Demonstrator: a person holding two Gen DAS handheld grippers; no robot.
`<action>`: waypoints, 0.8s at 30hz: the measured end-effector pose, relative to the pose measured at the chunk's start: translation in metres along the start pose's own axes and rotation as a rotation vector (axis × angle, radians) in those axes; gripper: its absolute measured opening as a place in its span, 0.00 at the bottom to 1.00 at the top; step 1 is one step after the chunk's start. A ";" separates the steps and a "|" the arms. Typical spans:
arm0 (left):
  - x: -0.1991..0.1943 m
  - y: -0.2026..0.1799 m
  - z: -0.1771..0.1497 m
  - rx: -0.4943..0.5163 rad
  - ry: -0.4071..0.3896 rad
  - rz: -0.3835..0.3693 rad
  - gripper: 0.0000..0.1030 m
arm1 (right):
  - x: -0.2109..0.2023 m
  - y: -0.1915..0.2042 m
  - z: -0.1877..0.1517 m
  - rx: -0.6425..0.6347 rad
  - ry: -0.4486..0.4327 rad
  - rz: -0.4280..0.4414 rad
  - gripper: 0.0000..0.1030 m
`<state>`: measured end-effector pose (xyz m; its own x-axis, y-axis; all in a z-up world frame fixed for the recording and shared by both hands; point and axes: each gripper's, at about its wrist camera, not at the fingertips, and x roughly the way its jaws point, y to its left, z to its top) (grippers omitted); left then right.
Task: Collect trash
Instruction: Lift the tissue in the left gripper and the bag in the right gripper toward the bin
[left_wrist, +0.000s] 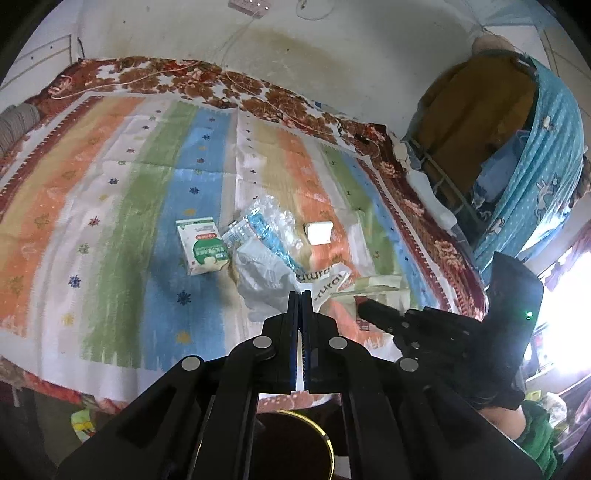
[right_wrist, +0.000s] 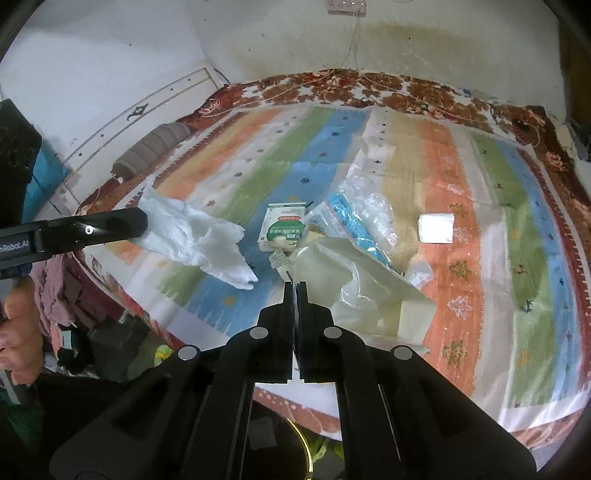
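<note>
Nearest, the left gripper (left_wrist: 302, 295) is pinched tight on a white plastic bag (left_wrist: 264, 280), which hangs out over the striped mat (left_wrist: 122, 221) — lifted clear, apparently for carrying off as trash. The right gripper (right_wrist: 294, 286) is likewise clamped, on the cream wrapper (right_wrist: 365, 284) trailing beside it. Beyond them the remaining litter lies bunched mid-mat: a green-and-white carton (right_wrist: 284, 229), a blue-striped clear wrapper (right_wrist: 354, 221) just beside it, and a small white block (right_wrist: 436, 228) apart — nothing blocks reaching them.

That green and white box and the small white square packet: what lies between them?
In both views, crumpled clear plastic wrap with a blue printed strip lies between the box and the packet.
</note>
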<state>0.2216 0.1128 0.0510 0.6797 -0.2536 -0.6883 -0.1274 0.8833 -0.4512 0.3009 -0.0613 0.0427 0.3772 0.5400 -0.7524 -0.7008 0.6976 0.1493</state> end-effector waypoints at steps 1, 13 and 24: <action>-0.001 0.000 -0.003 -0.001 0.005 0.004 0.01 | -0.003 0.003 -0.003 -0.008 0.000 -0.006 0.01; -0.031 -0.008 -0.027 -0.016 -0.014 -0.032 0.01 | -0.031 0.020 -0.016 0.014 -0.027 0.001 0.01; -0.053 -0.020 -0.051 0.004 -0.030 -0.080 0.01 | -0.055 0.035 -0.047 0.029 -0.037 0.007 0.01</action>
<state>0.1515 0.0884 0.0678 0.7089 -0.3111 -0.6330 -0.0691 0.8625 -0.5013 0.2271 -0.0890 0.0595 0.3946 0.5618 -0.7271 -0.6857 0.7068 0.1740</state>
